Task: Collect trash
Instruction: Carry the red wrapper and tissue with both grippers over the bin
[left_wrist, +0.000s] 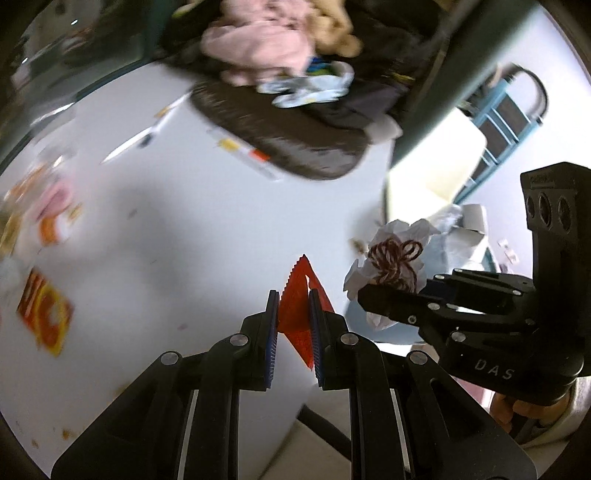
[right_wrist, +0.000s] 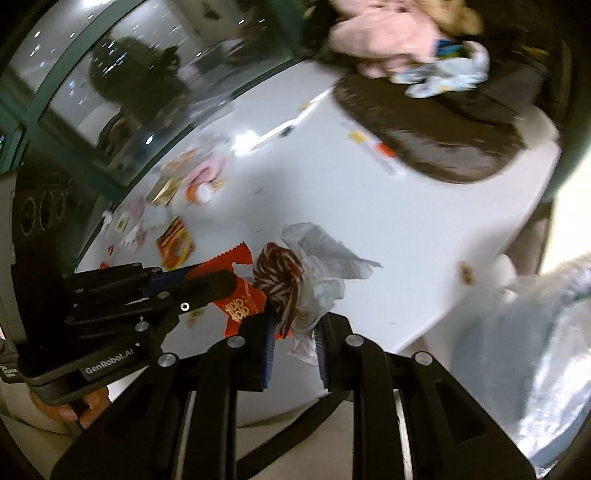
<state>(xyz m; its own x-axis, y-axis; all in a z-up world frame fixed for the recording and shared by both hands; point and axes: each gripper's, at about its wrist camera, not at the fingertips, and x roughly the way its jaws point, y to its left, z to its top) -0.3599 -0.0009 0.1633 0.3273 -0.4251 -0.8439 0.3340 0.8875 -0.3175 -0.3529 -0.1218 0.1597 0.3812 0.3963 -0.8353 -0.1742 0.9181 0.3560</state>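
Observation:
My left gripper (left_wrist: 293, 295) is shut on a red wrapper (left_wrist: 295, 314) and holds it above the near edge of the white table (left_wrist: 166, 229). The wrapper also shows in the right wrist view (right_wrist: 240, 295), in the left gripper (right_wrist: 218, 282). My right gripper (right_wrist: 295, 325) is shut on a crumpled white tissue (right_wrist: 325, 258) with a bundle of red and white yarn (right_wrist: 280, 284). In the left wrist view the right gripper (left_wrist: 373, 291) holds that tissue and yarn (left_wrist: 397, 258) just right of the wrapper. More wrappers (right_wrist: 176, 243) lie at the table's left.
A dark bag (left_wrist: 288, 133) with pink cloth (left_wrist: 258, 40) and other clutter sits at the table's far side. Pens (left_wrist: 140, 140) and a paper strip (left_wrist: 251, 155) lie near it. A grey plastic bag (right_wrist: 535, 350) hangs off the table's right edge. A blue chair (left_wrist: 506, 114) stands beyond.

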